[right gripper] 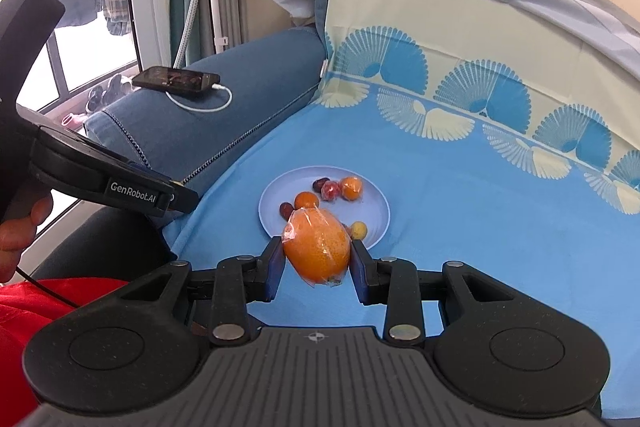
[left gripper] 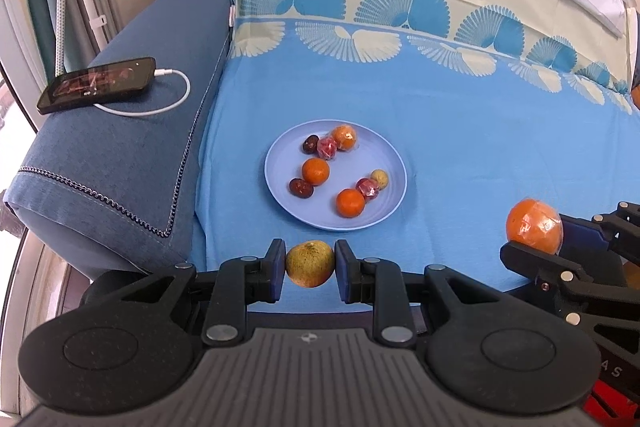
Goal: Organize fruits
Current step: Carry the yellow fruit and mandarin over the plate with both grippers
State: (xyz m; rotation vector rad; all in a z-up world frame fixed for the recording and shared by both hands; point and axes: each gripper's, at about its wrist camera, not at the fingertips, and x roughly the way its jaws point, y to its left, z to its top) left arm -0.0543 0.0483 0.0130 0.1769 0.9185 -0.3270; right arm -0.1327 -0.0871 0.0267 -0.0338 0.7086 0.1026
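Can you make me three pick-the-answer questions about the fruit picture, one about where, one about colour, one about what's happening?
1. Where is the phone?
A. on the plate
B. on the blue armrest
C. on the floor

2. What colour is the plate?
A. red
B. green
C. light blue

3. What is the left hand-held gripper doing?
A. holding a yellowish fruit
B. standing open with nothing in it
C. holding the phone

Answers:
1 B, it lies plugged in on the blue armrest.
2 C, the plate is light blue under the fruit.
3 A, its pads press both sides of the yellowish fruit.
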